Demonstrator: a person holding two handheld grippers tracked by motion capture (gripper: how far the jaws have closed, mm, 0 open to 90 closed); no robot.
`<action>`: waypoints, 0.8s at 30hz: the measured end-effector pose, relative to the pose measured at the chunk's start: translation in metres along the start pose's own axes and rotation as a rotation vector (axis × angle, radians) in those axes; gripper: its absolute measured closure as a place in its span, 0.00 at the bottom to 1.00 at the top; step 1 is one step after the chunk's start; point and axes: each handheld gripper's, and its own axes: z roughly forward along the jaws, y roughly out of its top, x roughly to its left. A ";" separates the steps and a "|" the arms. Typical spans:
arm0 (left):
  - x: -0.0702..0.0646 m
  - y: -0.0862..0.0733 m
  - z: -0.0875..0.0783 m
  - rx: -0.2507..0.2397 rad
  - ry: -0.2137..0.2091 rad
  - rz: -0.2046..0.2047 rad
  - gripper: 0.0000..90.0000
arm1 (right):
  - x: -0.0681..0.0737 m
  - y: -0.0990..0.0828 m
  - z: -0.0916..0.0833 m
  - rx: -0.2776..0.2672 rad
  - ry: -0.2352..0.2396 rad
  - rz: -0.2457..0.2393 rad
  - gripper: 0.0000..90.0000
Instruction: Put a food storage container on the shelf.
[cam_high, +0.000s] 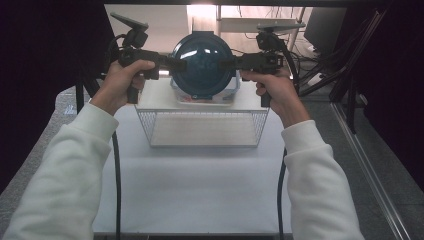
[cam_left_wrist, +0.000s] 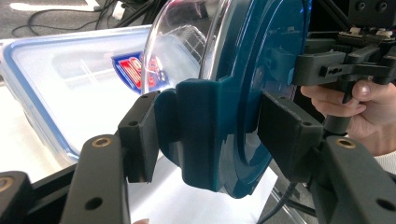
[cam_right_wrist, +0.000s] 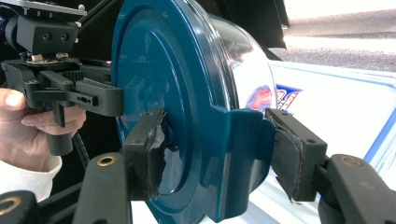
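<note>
A round clear container with a teal lid (cam_high: 204, 65) hangs on edge in the air, its lid facing me. My left gripper (cam_high: 178, 64) is shut on the lid's left side clip (cam_left_wrist: 201, 140), with a pad pressing on each side. My right gripper (cam_high: 234, 62) is shut on the opposite clip (cam_right_wrist: 238, 158) in the same way. In the left gripper view my left gripper (cam_left_wrist: 210, 140) clamps the teal clip, with the right gripper (cam_left_wrist: 345, 65) beyond. The right gripper view shows my right gripper (cam_right_wrist: 219, 158) clamping its clip, and the left gripper (cam_right_wrist: 70, 93) farther off.
Under the lifted container a rectangular clear box with a blue-rimmed lid (cam_left_wrist: 70, 84) lies on a white wire rack (cam_high: 202, 127). The rack stands on a white table (cam_high: 200, 185). Dark curtains flank the table, and cables and a metal frame (cam_high: 320, 60) stand at the back right.
</note>
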 end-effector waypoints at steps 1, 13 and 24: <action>0.002 0.002 0.001 0.000 0.001 -0.007 0.46 | -0.002 0.002 0.001 0.001 0.000 0.007 0.45; 0.035 0.015 0.017 0.021 -0.003 -0.088 0.45 | -0.027 0.018 0.027 0.033 -0.005 0.077 0.45; 0.055 0.021 0.030 -0.022 -0.026 -0.211 0.42 | -0.051 0.020 0.041 -0.010 0.014 0.227 0.42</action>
